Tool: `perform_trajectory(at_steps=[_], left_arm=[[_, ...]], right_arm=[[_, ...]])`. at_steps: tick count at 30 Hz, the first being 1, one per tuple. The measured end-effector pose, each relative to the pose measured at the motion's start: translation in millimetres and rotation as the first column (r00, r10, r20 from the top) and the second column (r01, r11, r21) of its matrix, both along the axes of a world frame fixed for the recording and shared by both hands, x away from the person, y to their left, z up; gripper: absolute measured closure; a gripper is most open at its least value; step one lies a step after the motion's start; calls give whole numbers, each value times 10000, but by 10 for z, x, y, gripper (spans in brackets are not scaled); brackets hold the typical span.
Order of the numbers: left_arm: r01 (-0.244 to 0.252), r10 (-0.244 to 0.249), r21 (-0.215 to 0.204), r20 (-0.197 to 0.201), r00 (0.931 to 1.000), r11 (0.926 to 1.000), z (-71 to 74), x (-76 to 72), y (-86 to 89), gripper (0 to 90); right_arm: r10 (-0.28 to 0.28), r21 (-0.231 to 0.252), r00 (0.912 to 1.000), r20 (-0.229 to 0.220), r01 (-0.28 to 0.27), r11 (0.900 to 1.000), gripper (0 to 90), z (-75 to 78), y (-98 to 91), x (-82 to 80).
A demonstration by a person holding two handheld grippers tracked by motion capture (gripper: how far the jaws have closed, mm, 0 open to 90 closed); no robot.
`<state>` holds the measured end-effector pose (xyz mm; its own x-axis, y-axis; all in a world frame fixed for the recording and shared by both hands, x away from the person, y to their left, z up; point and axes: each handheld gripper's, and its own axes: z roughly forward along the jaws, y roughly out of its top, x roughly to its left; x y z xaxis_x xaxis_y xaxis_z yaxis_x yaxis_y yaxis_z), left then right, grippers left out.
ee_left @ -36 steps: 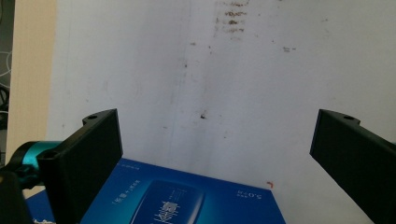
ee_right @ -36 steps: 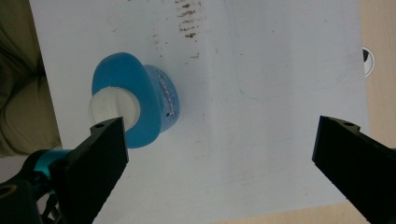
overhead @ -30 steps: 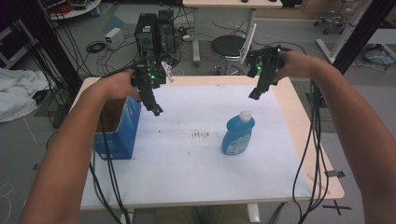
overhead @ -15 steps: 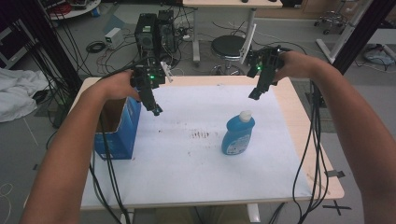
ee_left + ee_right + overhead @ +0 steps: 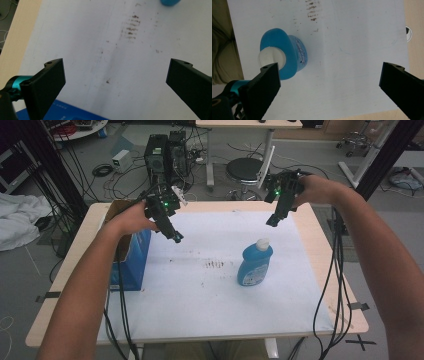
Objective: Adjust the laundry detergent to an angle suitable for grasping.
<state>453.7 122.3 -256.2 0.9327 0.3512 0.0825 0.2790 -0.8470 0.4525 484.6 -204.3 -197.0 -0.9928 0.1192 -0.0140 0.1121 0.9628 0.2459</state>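
A blue bottle with a white cap stands upright on the white sheet right of centre. In the right gripper view the blue bottle shows from above, beyond the left jaw. My right gripper hangs open above the far right of the table, behind the bottle. My left gripper is open too, held over the sheet's left part beside a blue box. Both grippers hold nothing between their jaws.
Brown smudges mark the sheet's middle, also seen as smudges in the left gripper view. The open-topped blue box stands at the table's left edge. Cables trail from both grippers. A stool and computer towers stand behind the table.
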Motion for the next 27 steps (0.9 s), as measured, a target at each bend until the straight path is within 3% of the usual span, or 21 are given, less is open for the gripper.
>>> perform_trajectory(at_steps=[2, 3, 4, 6, 9, 10, 11, 19, 22, 24, 27], left_arm=[[-146, 152, -591, 92, 9998, 9981, -41, -1, -9, 23], [-146, 152, -591, 92, 9998, 9981, -41, -1, -9, 23], [-234, 262, -981, 272, 9993, 9949, -84, 3, -17, 23], [-431, 494, -1237, 478, 9976, 9914, -111, 9, -19, 23], [-723, 893, -1990, 774, 9930, 9773, -155, 4, -15, 23], [-723, 893, -1990, 774, 9930, 9773, -155, 4, -15, 23], [-824, 1092, -2319, 1052, 9884, 9692, -180, -6, -10, 23], [-1108, 1821, -3716, 1626, 9697, 9218, -315, -55, 16, 23], [-1085, 1916, -4280, 1561, 9690, 8972, -375, -70, 17, 23], [-1058, 1947, -4697, 1448, 9701, 8764, -419, -84, 16, 23], [-1032, 2011, -5108, 1403, 9695, 8535, -489, -106, 11, 23]], right_arm=[[12, 5, 10000, 16, -12, 10000, 25, -6, -2, 6], [12, 5, 10000, 16, -12, 10000, 25, -6, -2, 6], [-21, 35, 10000, -24, 21, 10000, 25, -14, 1, 5], [22, 14, 10000, -29, -22, 10000, 25, -23, 4, 10], [22, 11, 10000, -36, -22, 10000, 25, -30, 10, 12], [38, 33, 10000, -39, -38, 10000, 25, -30, 11, 11], [37, 38, 10000, -37, -37, 10000, 25, -30, 11, 10], [49, 19, 10000, -66, -49, 10000, 25, -47, 7, 20], [20, 61, 10000, -82, -19, 10000, 25, -45, 9, 23], [26, 29, 9999, -104, -26, 10000, 25, -45, 12, 24], [63, 27, 9999, -86, -63, 10000, 25, -49, 13, 25]])
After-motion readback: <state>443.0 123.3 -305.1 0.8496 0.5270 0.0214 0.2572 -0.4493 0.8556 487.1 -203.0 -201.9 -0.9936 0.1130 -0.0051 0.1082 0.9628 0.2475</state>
